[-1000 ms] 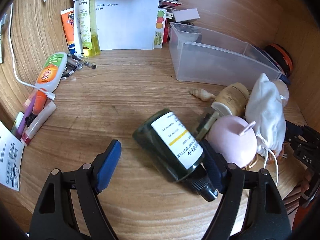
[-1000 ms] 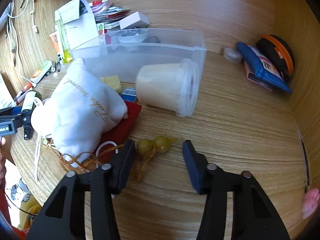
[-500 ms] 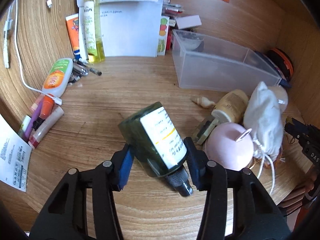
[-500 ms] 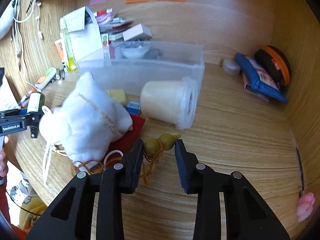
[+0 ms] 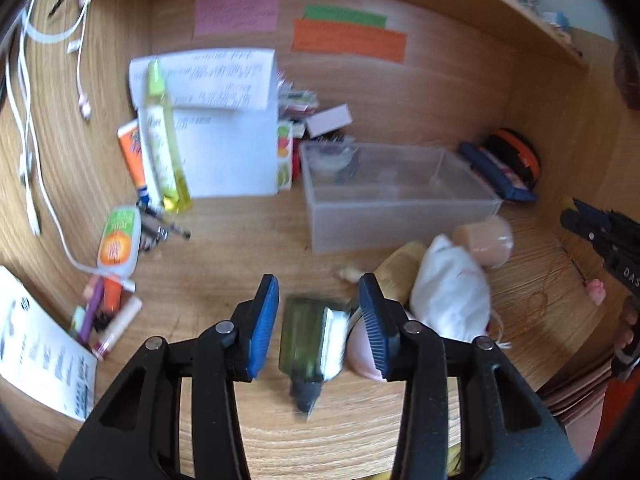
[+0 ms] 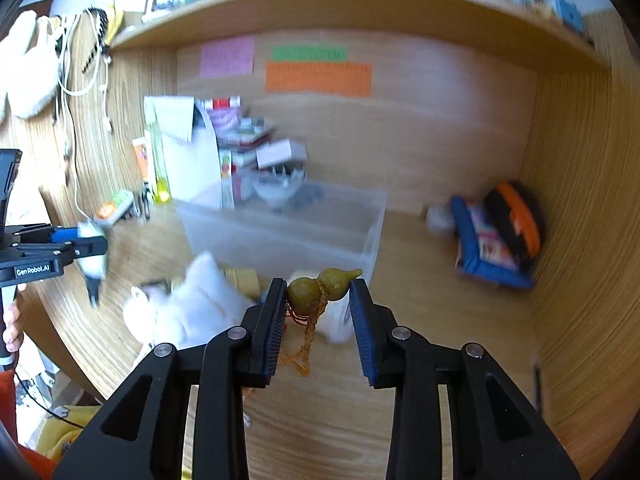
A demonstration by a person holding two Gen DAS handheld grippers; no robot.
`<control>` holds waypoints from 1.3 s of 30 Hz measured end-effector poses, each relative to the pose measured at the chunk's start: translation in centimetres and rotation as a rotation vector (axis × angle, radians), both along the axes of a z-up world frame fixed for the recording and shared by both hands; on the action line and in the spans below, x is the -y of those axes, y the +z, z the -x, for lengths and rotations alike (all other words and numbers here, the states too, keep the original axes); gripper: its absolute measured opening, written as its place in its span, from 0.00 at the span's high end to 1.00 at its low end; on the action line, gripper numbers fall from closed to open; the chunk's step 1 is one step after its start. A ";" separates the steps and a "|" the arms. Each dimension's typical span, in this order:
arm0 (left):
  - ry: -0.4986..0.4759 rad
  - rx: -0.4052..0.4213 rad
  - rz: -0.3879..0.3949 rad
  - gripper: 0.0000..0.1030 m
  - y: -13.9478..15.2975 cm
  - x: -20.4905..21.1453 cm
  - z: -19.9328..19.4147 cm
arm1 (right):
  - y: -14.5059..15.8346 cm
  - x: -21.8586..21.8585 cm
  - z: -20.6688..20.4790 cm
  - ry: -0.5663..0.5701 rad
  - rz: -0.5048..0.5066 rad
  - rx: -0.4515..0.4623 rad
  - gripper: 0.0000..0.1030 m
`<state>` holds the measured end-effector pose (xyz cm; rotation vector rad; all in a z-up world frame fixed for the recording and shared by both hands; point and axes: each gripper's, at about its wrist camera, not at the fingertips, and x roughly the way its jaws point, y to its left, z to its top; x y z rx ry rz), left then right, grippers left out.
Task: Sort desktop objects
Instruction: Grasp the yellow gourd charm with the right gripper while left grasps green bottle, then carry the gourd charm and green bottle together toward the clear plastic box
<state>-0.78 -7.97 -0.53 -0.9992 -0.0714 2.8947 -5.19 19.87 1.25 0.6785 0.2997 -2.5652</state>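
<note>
Left wrist view, green bottle (image 5: 310,340) (blurred), black cap (image 5: 305,394) nearest camera, lengthwise between closing jaws

A home study nook, by the look of it: a wooden desk (image 5: 248,248) boxed in by wood panels under a shelf (image 6: 360,4) crowded with cups and books. Sticky notes (image 5: 348,40) are stuck on the back panel, white cables (image 5: 28,128) hang at the left, and papers (image 5: 224,120) lean against the wall. Personal clutter everywhere — lotion tubes (image 5: 120,240), a spray bottle (image 5: 164,136), a cloth pouch (image 5: 452,292), a clear bin (image 5: 400,216), a pencil case (image 6: 488,240).
</note>
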 end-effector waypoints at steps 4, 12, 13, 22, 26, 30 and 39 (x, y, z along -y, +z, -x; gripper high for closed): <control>-0.028 -0.028 0.037 0.60 1.1 -0.9 0.4 | 2.3 0.1 -0.1 0.017 0.001 -0.051 0.72; 0.067 0.067 0.035 0.56 -1.9 1.9 1.5 | 3.0 0.1 1.5 0.030 -0.005 -0.045 0.72; 0.085 0.085 0.012 0.56 -2.3 2.9 1.6 | 2.8 0.1 1.6 0.032 -0.003 -0.038 0.72; 0.151 0.228 -0.058 0.33 -7.3 7.8 0.3 | 1.8 -0.1 3.1 0.048 0.017 0.009 0.72; 0.162 0.258 -0.058 0.33 -8.9 7.3 -0.3 | 1.4 0.3 3.7 0.055 0.028 0.031 0.72; 0.181 0.224 -0.018 0.34 -9.3 6.6 -1.3 | 0.8 1.1 3.5 0.073 0.011 0.035 0.72; 0.180 0.192 0.019 0.39 -9.4 5.9 -1.5 | 0.6 1.8 3.7 0.101 0.017 0.057 0.72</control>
